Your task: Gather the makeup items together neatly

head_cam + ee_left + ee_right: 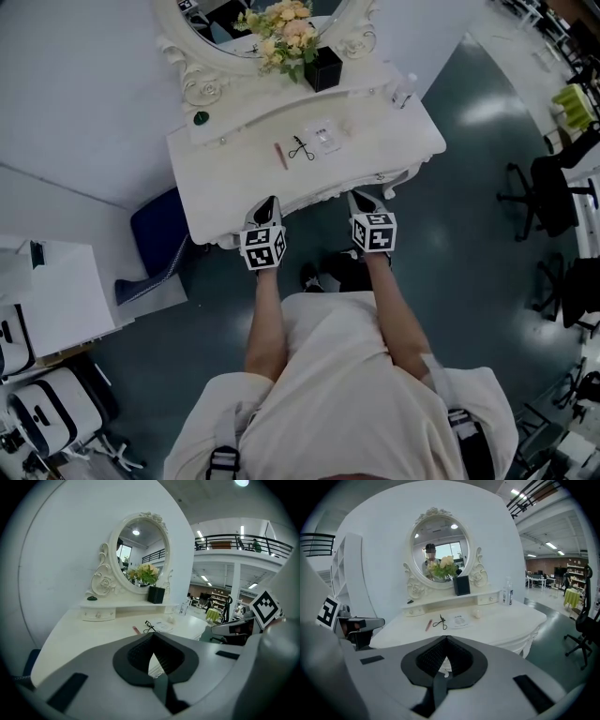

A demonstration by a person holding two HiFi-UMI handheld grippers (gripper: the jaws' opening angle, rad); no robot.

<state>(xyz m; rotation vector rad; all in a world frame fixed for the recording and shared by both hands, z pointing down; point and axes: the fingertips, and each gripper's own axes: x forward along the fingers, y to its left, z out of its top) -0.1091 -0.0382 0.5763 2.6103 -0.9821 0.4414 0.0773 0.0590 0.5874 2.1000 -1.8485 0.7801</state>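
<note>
Left jaws: my left gripper (269, 202) is closed tip to tip and empty, at the near edge of the worktop (394, 145).
Right jaws: my right gripper (360, 198) is also closed and empty.
Makeup: pink stick (280, 156), eyelash curler (301, 148) and clear packet (327, 137) lie in a loose row mid-worktop, close together but apart.
Risk: I judge closed jaws would shove rather than pick up; the stick could roll and the flat packet could skid away.

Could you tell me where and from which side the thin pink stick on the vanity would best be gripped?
Probably at mid-length of the pink stick, coming down from above with jaws closing across its narrow width. It lies flat on the vanity top, clear of the eyelash curler beside it.
</note>
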